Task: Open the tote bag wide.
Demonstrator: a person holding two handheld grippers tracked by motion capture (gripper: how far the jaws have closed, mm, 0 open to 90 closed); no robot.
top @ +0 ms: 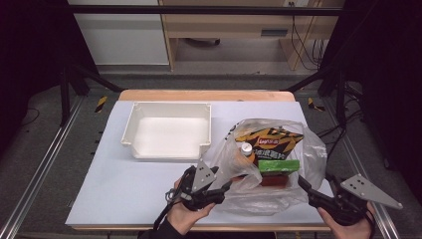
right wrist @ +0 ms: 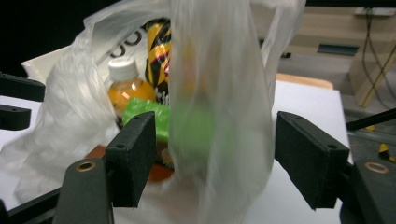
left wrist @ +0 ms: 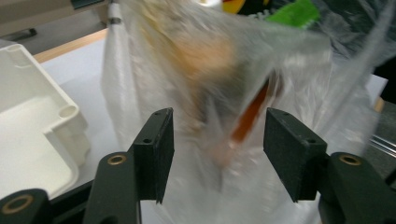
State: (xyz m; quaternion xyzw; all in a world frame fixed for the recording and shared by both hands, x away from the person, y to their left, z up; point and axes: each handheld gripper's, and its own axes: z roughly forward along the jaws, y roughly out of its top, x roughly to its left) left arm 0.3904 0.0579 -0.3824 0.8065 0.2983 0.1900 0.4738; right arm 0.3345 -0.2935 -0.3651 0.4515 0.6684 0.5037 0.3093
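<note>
Jaws of the left gripper (top: 226, 188) and right gripper (top: 300, 181) stand spread, pinching nothing, at seven and four o'clock of the clear plastic bag (top: 266, 199) resting on the table (top: 124, 184).

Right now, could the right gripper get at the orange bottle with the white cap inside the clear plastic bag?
Probably not directly: the right gripper is open, but the clear plastic bag hangs between its fingers, screening the orange bottle.
</note>
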